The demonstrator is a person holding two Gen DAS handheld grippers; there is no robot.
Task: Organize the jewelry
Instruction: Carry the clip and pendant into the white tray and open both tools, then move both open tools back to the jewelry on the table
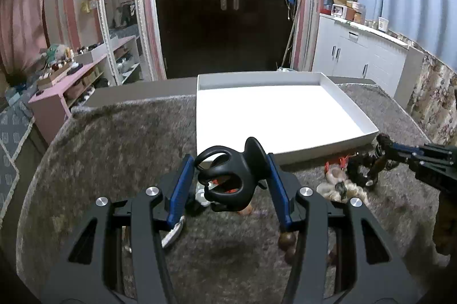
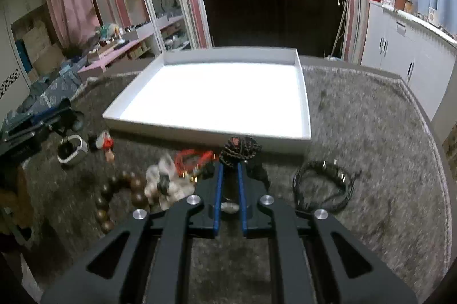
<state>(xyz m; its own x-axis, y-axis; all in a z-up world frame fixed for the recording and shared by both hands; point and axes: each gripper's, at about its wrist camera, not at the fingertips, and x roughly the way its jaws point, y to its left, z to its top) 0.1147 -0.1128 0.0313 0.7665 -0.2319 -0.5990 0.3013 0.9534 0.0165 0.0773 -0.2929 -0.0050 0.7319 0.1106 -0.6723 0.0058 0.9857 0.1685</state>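
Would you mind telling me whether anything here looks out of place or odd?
Yes: the white tray holds nothing, while the jewelry lies loose on the grey fabric in front of it: wooden beads, a red cord, a dark bracelet. The left gripper holds a black hair claw.

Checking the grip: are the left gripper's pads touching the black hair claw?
Touching. Left wrist view: both blue pads press the black hair claw.

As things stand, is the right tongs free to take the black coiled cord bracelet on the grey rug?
Probably not: the right tongs are shut on a dark braided bracelet; the black coiled cord bracelet lies unobstructed beside them.
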